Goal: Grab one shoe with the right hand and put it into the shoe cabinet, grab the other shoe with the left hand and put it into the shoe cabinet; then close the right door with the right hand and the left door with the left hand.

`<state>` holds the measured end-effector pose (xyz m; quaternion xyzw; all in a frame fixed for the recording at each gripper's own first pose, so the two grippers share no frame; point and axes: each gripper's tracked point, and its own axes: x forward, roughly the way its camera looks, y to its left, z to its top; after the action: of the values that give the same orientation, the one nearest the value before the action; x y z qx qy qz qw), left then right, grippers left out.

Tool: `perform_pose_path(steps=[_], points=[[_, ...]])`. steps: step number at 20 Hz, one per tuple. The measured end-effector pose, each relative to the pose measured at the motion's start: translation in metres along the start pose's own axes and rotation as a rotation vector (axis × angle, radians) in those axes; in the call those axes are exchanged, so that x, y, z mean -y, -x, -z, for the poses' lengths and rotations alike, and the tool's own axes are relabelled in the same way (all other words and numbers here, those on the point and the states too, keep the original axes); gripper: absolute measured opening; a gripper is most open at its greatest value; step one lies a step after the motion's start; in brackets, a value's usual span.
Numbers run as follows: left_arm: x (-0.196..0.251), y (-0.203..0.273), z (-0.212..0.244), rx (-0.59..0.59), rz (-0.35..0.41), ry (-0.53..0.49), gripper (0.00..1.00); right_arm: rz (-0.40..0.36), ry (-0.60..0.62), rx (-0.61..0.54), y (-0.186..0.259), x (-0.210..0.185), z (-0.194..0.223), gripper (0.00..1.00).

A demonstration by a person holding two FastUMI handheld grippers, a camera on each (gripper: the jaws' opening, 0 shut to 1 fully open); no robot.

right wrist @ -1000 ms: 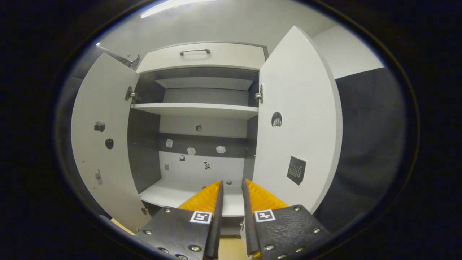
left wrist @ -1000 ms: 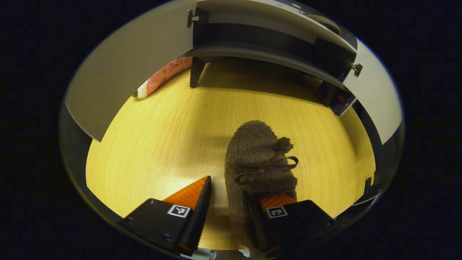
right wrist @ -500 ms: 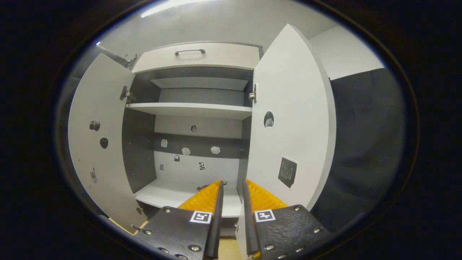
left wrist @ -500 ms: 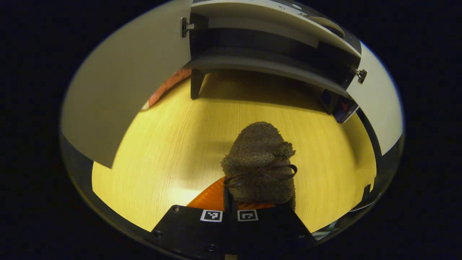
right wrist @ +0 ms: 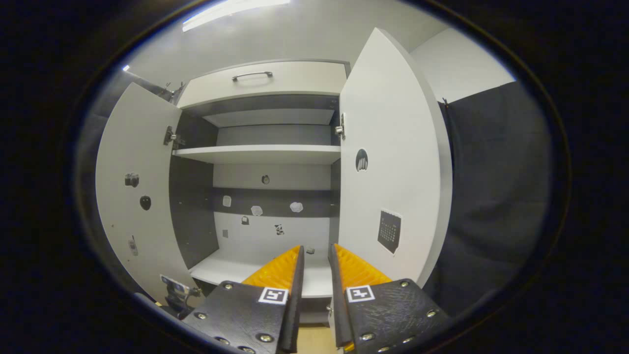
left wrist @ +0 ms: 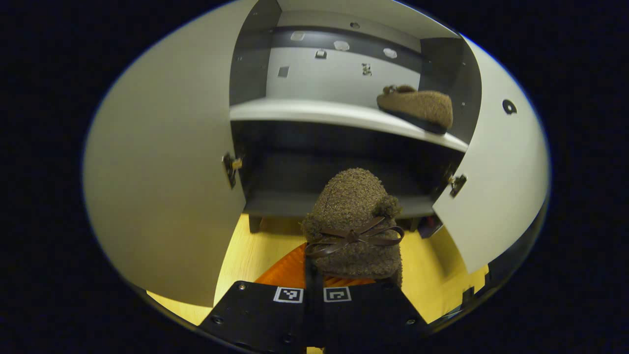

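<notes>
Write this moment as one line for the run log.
left gripper: shut on second shoe | first shoe: on shelf | right gripper: empty | doors: open

I saw both cabinet doors swung wide, so the mouth of the shoe cabinet stood open between the left door and the right door; on the lower shelf a shoe already took the right end, leaving the left and middle bare; in the right gripper view the upper shelf capped that bay from above; the right door's panel stood close on that gripper's right
</notes>
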<state>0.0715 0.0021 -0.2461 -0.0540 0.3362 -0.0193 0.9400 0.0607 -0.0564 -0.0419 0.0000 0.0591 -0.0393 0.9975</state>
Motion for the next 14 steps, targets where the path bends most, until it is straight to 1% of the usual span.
perform_pose_path(steps=[1, 2, 3, 4, 7, 13, 14], points=[[0.002, 0.0, -0.018, 0.027, -0.001, 0.002, 0.01, -0.011, -0.004, 0.001, 0.0, -0.003, 0.001, 0.29], [0.006, -0.003, -0.038, 0.059, 0.0, 0.002, 0.01, -0.023, -0.008, 0.003, 0.0, -0.005, 0.0, 0.29], [0.01, -0.007, -0.063, 0.089, 0.003, 0.002, 0.01, -0.031, -0.009, 0.004, 0.001, -0.007, 0.0, 0.32], [0.013, -0.01, -0.082, 0.114, 0.006, 0.001, 0.01, -0.038, -0.008, 0.005, 0.001, -0.009, 0.001, 0.29], [0.019, -0.023, -0.136, 0.176, 0.01, -0.007, 0.01, -0.065, -0.016, 0.006, 0.002, -0.017, 0.002, 0.29], [0.026, -0.059, -0.213, 0.237, -0.003, -0.03, 0.01, -0.105, -0.028, 0.007, 0.005, -0.029, 0.003, 0.29], [0.025, -0.065, -0.223, 0.243, -0.01, -0.036, 0.03, -0.107, -0.028, 0.007, 0.005, -0.029, 0.003, 0.29]])
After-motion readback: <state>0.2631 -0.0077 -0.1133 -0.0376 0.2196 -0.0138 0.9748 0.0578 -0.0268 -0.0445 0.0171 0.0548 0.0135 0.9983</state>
